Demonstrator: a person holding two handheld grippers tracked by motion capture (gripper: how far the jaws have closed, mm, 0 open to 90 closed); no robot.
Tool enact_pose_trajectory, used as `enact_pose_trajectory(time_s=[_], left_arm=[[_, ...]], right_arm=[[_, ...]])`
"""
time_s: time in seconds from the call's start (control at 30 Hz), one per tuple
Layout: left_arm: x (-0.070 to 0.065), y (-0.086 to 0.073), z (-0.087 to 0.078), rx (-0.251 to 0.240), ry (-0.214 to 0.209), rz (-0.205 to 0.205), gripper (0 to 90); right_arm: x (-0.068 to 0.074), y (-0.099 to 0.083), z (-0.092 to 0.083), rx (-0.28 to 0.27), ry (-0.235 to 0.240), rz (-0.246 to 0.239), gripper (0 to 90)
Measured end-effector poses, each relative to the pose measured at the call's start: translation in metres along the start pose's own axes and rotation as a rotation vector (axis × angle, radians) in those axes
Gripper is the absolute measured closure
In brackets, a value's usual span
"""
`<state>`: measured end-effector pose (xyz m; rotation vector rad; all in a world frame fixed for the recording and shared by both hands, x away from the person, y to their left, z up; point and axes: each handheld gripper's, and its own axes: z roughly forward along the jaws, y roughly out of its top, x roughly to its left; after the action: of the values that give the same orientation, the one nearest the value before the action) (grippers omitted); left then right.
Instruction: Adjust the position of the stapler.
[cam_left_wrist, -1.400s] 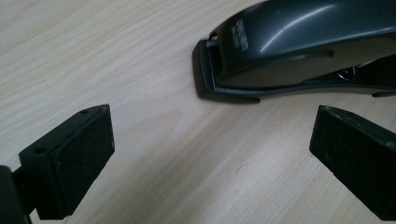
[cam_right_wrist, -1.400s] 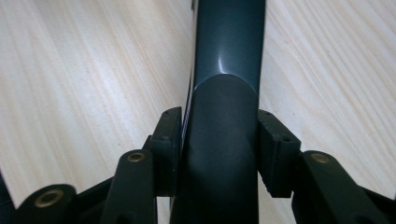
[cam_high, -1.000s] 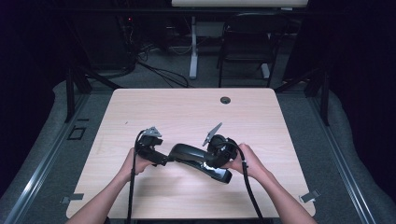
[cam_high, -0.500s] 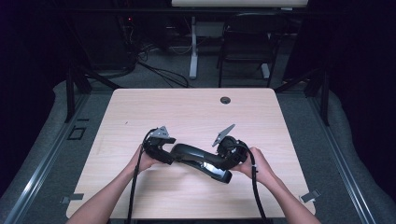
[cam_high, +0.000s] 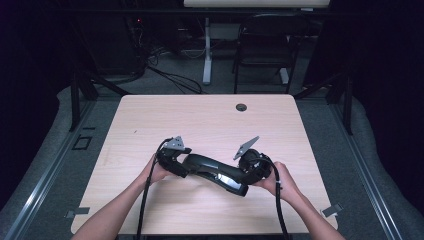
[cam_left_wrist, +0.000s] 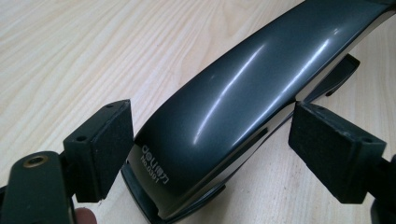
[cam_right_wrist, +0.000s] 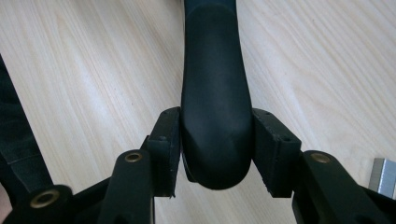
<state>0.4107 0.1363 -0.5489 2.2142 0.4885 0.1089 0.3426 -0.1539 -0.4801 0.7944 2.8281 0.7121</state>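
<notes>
Both tools had shifted rightward: right tool (cam_right_wrist: 217, 154) pinching the black stapler (cam_high: 215, 172), left tool (cam_left_wrist: 212, 149) spread, just reopening around it.

Since the first earlier picture the right hand-held gripper (cam_high: 244, 176) has carried its end of the black stapler (cam_high: 215, 172) toward the bench's right edge, while the left hand-held gripper (cam_high: 181, 167) jaws, lately closing, have just been opening around its other end.

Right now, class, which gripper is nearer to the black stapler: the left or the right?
Right. The right gripper has its fingers pressed on the rounded end of the black stapler. The left gripper straddles the other end, fingers open, not clamping it.
</notes>
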Motion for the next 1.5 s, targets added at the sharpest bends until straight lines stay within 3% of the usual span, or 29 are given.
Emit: enact_pose_trajectory(time_s=[0.13, 0.27, 0.43, 0.57, 0.63, 0.83, 1.03, 1.33, 1.5], left_arm=[[-0.004, 0.004, 0.004, 0.005, 0.005, 0.017, 11.8], [-0.007, 0.009, 0.013, 0.023, -0.015, 0.059, 11.1], [-0.004, 0.008, 0.011, 0.013, -0.035, 0.038, 14.8], [0.002, 0.008, 0.008, 0.006, -0.106, -0.022, 18.0], [0.001, 0.008, 0.008, 0.012, -0.120, -0.019, 19.6], [-0.007, 0.010, 0.009, 0.062, -0.091, 0.044, 24.7], [-0.011, 0.009, 0.006, 0.091, -0.093, 0.098, 30.7], [-0.015, 0.009, 0.003, 0.115, -0.097, 0.104, 35.5], [-0.018, 0.009, 0.001, 0.129, -0.099, 0.105, 36.8]], right_arm=[[0.000, 0.000, 0.001, 0.003, -0.002, -0.015, 55.4], [-0.003, -0.001, 0.003, -0.006, -0.002, -0.002, 55.3], [-0.008, -0.002, 0.001, -0.004, -0.016, 0.013, 54.6], [-0.011, -0.003, 0.002, -0.014, -0.012, 0.034, 53.5], [-0.014, -0.004, 0.001, -0.018, -0.004, 0.040, 52.8], [-0.021, -0.006, 0.001, -0.023, 0.007, 0.053, 50.7], [-0.025, -0.007, 0.001, -0.033, 0.002, 0.058, 48.1], [-0.029, -0.008, 0.003, -0.057, -0.010, 0.084, 43.8], [-0.029, -0.008, 0.003, -0.066, -0.009, 0.073, 42.9]])
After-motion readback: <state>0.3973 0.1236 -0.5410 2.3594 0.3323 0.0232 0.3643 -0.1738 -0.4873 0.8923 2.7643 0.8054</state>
